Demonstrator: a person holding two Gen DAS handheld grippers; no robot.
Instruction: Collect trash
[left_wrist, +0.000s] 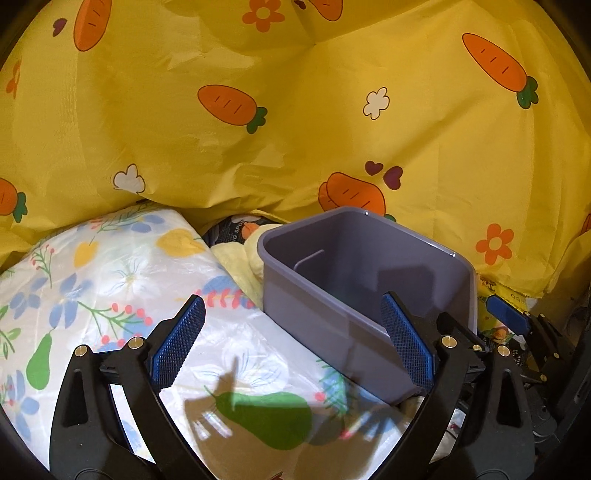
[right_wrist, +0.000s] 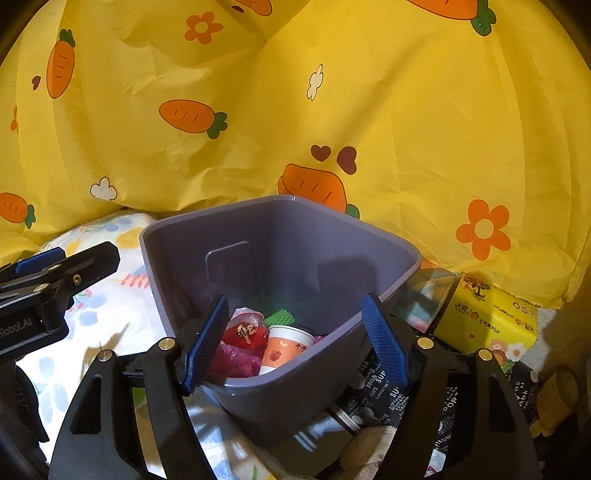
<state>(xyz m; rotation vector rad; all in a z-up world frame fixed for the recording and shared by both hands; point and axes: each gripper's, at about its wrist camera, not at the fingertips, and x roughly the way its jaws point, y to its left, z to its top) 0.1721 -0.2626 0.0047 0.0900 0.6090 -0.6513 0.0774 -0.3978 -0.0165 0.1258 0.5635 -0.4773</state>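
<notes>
A grey plastic bin (right_wrist: 280, 229) stands on the bedding, tilted toward me. Inside it lie a paper cup (right_wrist: 284, 347), a red wrapper (right_wrist: 243, 332), a pink bag (right_wrist: 236, 360) and a green piece (right_wrist: 280, 316). My right gripper (right_wrist: 295, 343) straddles the bin's near corner with its jaws apart; the blue pads do not clearly press on the walls. The left gripper (left_wrist: 293, 343) hangs wide open beside the bin (left_wrist: 369, 258), one blue pad in front of its near wall and nothing gripped. In the left wrist view the bin's contents are hidden.
A yellow carrot-print cloth (left_wrist: 295, 110) fills the background. A floral pillow (left_wrist: 110, 266) lies left of the bin, with a pale yellow cloth (left_wrist: 240, 262) behind it. A yellow tissue box (right_wrist: 487, 321) and black printed packaging (right_wrist: 388, 391) sit to the right.
</notes>
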